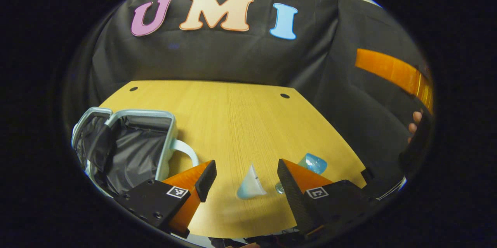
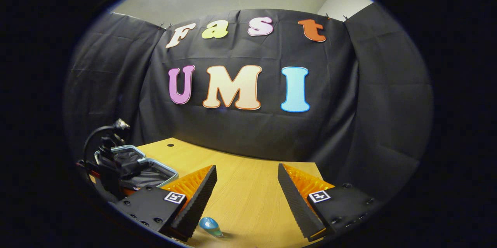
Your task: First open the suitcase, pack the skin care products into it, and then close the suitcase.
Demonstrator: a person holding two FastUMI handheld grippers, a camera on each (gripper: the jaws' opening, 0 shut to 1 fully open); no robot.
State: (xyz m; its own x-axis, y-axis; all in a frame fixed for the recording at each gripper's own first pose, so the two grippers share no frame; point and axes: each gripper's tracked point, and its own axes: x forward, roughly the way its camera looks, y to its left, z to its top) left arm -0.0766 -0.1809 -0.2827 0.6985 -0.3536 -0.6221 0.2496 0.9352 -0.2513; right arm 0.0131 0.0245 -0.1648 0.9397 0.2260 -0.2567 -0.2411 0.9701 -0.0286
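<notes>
The suitcase (image 1: 128,147) lies open at the left edge of the table (image 1: 240,116), its pale blue shell framing a dark grey fabric lining. Nothing can be made out inside the lined half that faces the left gripper view; the lining lies loose and creased. A pale handle (image 1: 186,151) sticks out from the suitcase side toward the middle of the table. In the right gripper view the suitcase (image 2: 149,170) sits at the table's left edge, partly behind the other gripper's dark body and cable (image 2: 108,155).

Two skin care items rest on the table near its front edge, well apart from the suitcase. A small white and pale blue tube (image 1: 250,186) lies between the left gripper's fingers without touching either. Just to its right a clear blue bottle (image 1: 312,162) lies on its side, partly hidden behind the right-hand finger. The same blue bottle (image 2: 209,225) shows in the right gripper view by the front edge, beside the left-hand finger.

The left gripper (image 1: 246,180) is spread wide, holding nothing. The right gripper (image 2: 246,191) is also spread wide and empty, above the table.

A hand (image 1: 415,125) shows at the far right of the left gripper view.
</notes>
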